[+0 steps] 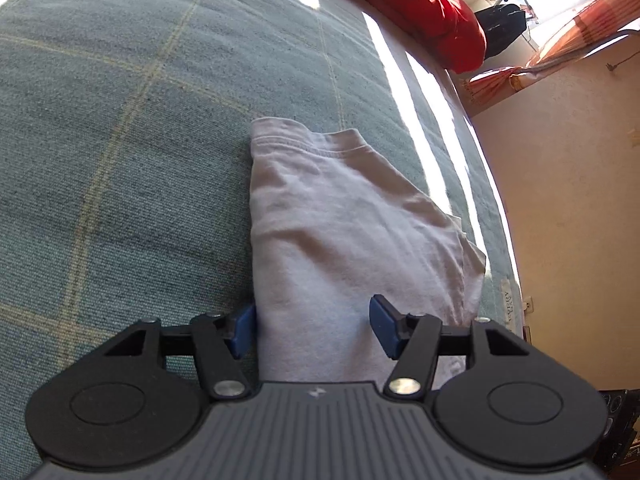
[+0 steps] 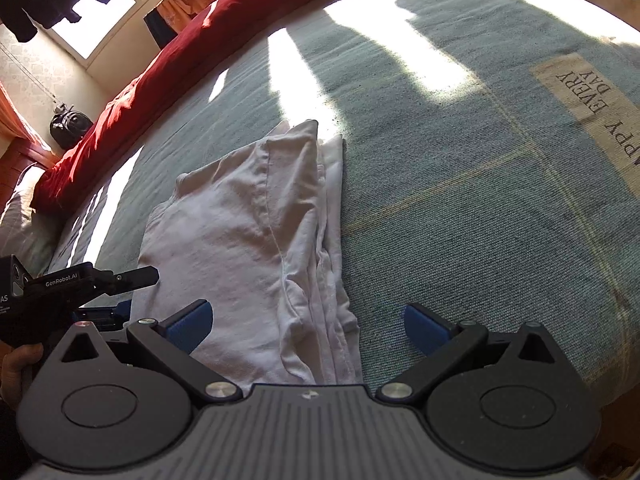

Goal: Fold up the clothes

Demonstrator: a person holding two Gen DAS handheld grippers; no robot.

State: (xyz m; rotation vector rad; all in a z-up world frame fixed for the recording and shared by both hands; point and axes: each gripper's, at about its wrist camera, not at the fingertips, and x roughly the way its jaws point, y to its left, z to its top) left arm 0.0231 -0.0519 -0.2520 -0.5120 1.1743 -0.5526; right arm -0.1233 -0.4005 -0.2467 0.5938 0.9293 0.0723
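A white garment [image 1: 340,224] lies folded into a narrow stack on the grey-green checked bedspread [image 1: 120,140]. My left gripper [image 1: 314,330] is open, its blue pads standing either side of the garment's near end, and nothing is pinched. In the right wrist view the same white garment [image 2: 256,240] shows its layered edge on the right side. Above the garment's near end my right gripper [image 2: 308,328] stands wide open. The left gripper [image 2: 100,284] shows at the left edge of that view, beside the garment's left side.
A red duvet [image 2: 160,68] runs along the far side of the bed, also seen as a red duvet [image 1: 432,4] in the left view. A printed label [image 2: 592,108] is sewn on the bedspread [image 2: 480,220] to the right. The bed edge and a wall [image 1: 560,200] lie to the right in the left wrist view.
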